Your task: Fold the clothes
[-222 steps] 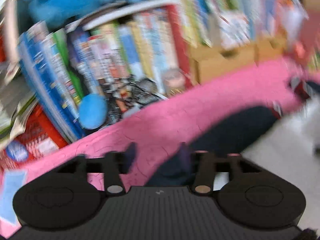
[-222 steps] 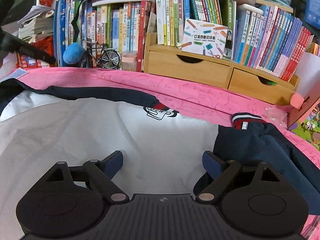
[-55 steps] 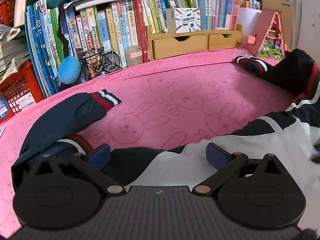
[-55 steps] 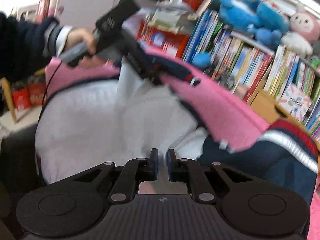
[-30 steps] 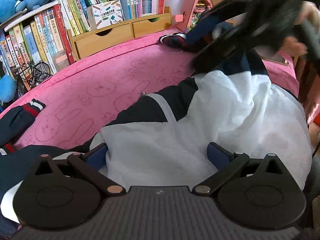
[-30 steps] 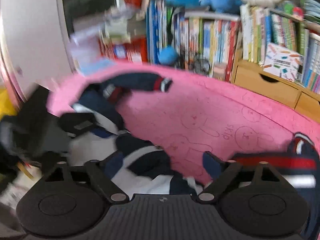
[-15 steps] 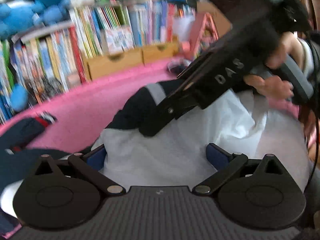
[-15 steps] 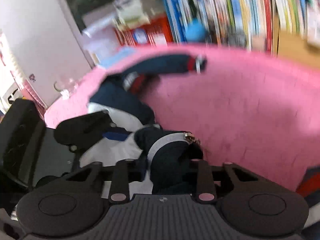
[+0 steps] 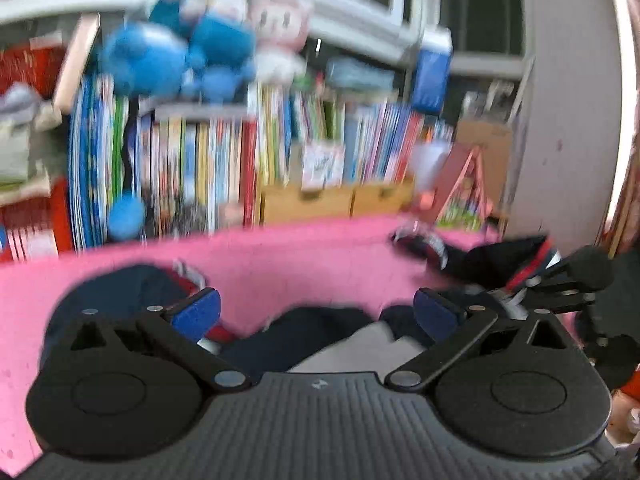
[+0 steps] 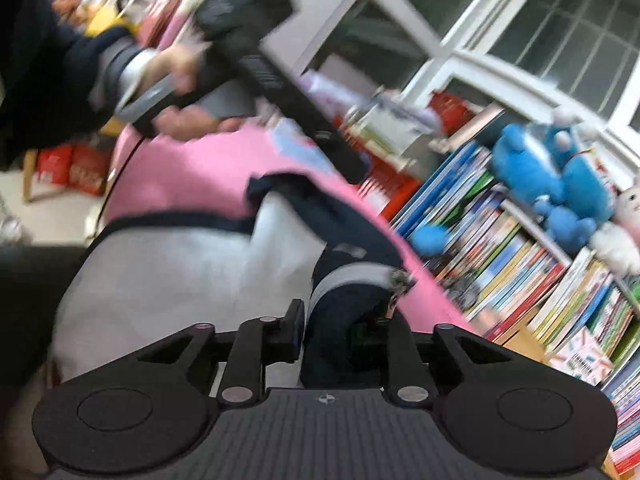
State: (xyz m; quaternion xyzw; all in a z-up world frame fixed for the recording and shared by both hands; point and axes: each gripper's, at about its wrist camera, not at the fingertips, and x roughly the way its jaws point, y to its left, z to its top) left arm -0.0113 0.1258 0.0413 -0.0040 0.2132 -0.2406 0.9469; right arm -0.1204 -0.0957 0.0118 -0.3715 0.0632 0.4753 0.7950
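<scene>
A person's right tool (image 10: pixel 346 334) is gripping a bunched navy fold of the jacket (image 10: pixel 168 276), its jaws, which were spread wide a second ago, now easing slightly apart with the cloth still pinched between them. The left tool (image 9: pixel 316 314), jaws wide and holding nothing, is lifting away above the garment's collar end, where a moment earlier it was hovering low over the white panel. The navy-and-white jacket is lying crumpled on the pink tabletop (image 9: pixel 304 256) before crowded bookshelves (image 9: pixel 224 160). The pickup suggests the next fold is beginning, with the sleeves still sprawled unfolded.
</scene>
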